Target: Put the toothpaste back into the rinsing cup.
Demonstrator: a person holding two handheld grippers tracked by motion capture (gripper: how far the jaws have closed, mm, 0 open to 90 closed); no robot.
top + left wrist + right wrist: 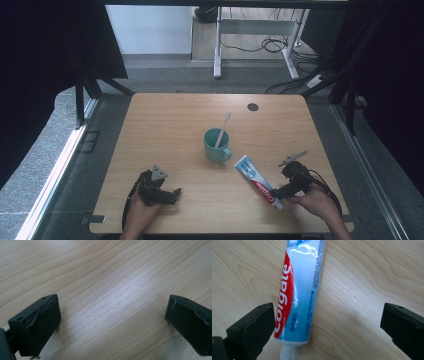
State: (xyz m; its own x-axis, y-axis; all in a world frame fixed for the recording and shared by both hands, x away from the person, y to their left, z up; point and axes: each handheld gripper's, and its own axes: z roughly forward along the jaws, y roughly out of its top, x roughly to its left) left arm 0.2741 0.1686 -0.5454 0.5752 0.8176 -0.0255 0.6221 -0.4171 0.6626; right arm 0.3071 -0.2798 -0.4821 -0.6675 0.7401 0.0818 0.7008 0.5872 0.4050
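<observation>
Toothpaste tube [299, 290] lies flat on the desk [165, 130] at the mug's [216, 146] four o'clock, cap toward the right gripper [327, 327], whose jaws stand apart around it (approach step). Next: centre, then close. Left gripper [112, 325] rests parted, empty.

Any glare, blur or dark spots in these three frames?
High view: table evenly lit, surroundings at left and right nearly black, overall soft. Left gripper view: a pale sheen streaks the wood between the open left tool; jaw edges blurred. Right gripper view: white glare on the toothpaste tube near the top; small print unreadable, the right tool slightly out of focus.
</observation>
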